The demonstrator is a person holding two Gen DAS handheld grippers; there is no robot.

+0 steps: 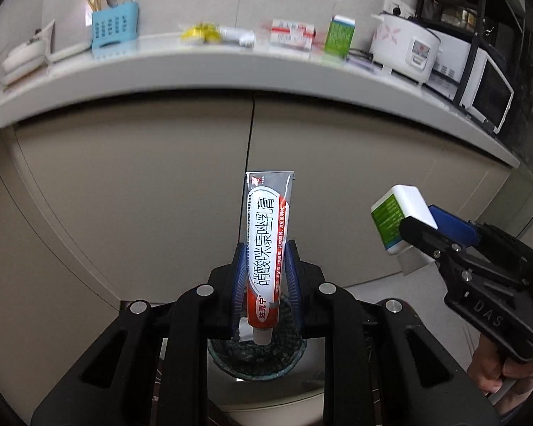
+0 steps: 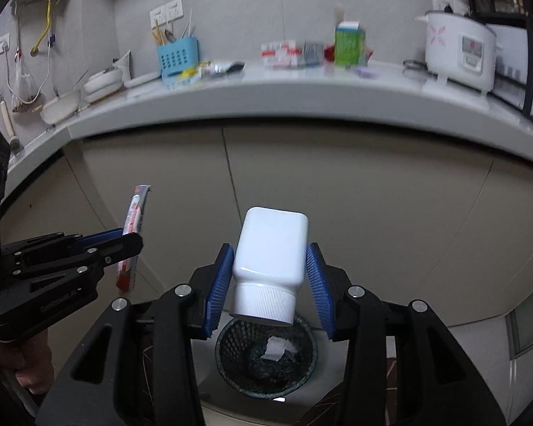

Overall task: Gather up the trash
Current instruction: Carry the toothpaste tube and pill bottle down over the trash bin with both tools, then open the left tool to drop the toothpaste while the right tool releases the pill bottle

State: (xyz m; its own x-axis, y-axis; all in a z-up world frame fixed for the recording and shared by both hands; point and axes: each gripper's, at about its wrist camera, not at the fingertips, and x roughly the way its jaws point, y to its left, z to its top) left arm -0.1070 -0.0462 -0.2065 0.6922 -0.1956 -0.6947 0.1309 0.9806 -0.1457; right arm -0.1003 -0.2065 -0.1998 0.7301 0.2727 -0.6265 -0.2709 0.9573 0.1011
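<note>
My left gripper [image 1: 266, 277] is shut on a red and white ointment tube [image 1: 268, 234], cap end down, held above a dark mesh wastebasket [image 1: 259, 358] on the floor. In the right wrist view the same tube [image 2: 133, 234] shows edge-on at the left inside the left gripper [image 2: 124, 245]. My right gripper [image 2: 270, 284] is shut on a white plastic bottle [image 2: 272, 248], its ribbed cap pointing down over the wastebasket [image 2: 266, 358], which holds a scrap of white paper [image 2: 277, 349]. From the left wrist view the bottle [image 1: 394, 216] shows a green label, held in the right gripper [image 1: 414, 229].
A white counter [image 2: 302, 103] runs above beige cabinet doors [image 1: 142, 191]. On it stand a blue utensil caddy [image 2: 177, 57], red and white boxes [image 2: 280, 54], a green carton [image 2: 350, 46], crumpled wrappers [image 2: 209, 69], dishes [image 2: 103, 83] and a rice cooker [image 2: 458, 49]. A hand [image 1: 494, 369] grips the right tool.
</note>
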